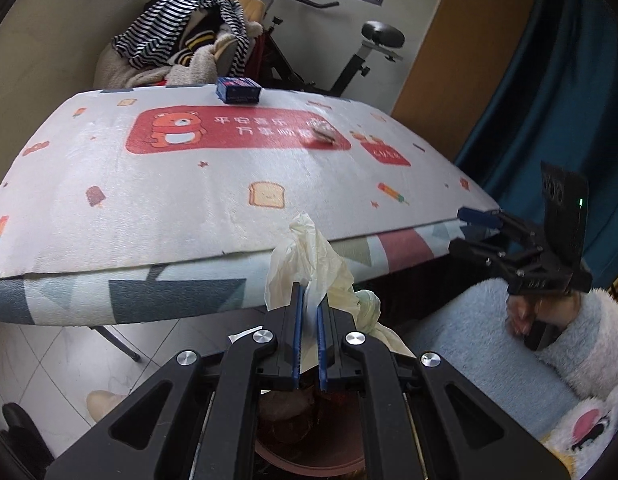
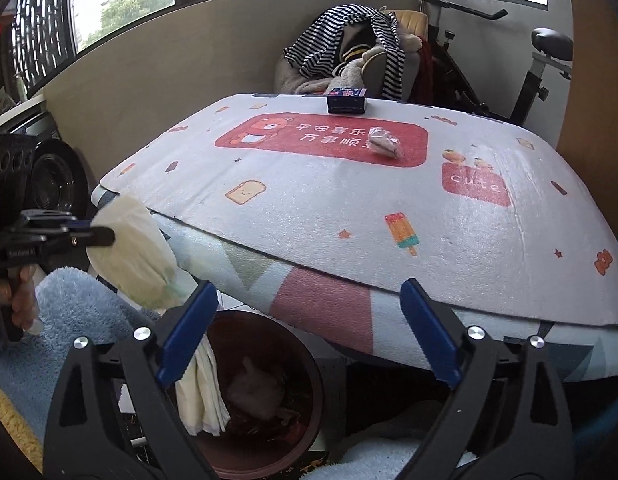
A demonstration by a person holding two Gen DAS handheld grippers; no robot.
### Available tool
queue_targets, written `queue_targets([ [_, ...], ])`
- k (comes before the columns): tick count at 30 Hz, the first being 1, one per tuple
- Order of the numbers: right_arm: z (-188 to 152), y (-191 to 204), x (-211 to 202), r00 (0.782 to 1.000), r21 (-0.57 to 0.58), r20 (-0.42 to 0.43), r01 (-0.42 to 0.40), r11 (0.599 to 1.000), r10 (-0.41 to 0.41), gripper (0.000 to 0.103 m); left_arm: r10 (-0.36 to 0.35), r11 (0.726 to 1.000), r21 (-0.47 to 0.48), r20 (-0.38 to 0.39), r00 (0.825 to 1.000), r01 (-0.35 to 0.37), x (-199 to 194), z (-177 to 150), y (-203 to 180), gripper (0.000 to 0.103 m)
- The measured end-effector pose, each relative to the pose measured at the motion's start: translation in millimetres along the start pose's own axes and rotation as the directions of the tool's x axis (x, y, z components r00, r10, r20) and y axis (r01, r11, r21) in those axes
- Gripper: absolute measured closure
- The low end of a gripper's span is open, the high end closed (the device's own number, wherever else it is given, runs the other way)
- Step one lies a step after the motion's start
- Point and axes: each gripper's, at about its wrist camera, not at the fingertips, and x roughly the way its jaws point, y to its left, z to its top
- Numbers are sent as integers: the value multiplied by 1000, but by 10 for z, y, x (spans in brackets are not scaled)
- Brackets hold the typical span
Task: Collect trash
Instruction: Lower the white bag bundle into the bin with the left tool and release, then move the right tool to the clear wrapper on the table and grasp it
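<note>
Left gripper [image 1: 309, 320] clamped on a crumpled pale tissue [image 1: 309, 256], held above the brown bin [image 2: 265, 392] near the table's edge, right gripper [image 2: 309, 332] spread wide and empty, small wrapper [image 2: 385, 142] – far on the printed table cover [image 2: 349, 208].

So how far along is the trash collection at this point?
Partly done. The bin below the table edge already holds crumpled waste. In hand: the left gripper is shut on a cream plastic bag above the bin. Left: a small wrapper on the table; the right gripper is open.
</note>
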Motion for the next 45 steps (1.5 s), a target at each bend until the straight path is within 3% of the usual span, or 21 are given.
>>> queue_targets([
  [9,-63,-32,56,1000,-3,-21,-1,1000,1,11,-69,998,1,-29,997,69,334,-232,-17,96],
  [16,-77,-15,117,1000,16,-27,-1,1000,1,11,-53,998,42,-75,996,57,485,-260,-129,92],
  [18,-83,-1,124,999,10,-33,1,1000,-1,11,-46,998,46,-82,996,50,508,-269,-134,76],
  [20,-72,-1,132,999,6,-38,3,1000,-3,11,-29,999,40,-73,997,32,504,-274,-122,39],
  [28,-76,20,174,999,1,-53,7,1000,-7,10,86,994,-71,-38,996,-88,455,-237,114,6],
  [45,65,-98,299,994,23,-110,20,1000,-17,9,147,989,-33,51,988,-145,190,74,167,6],
])
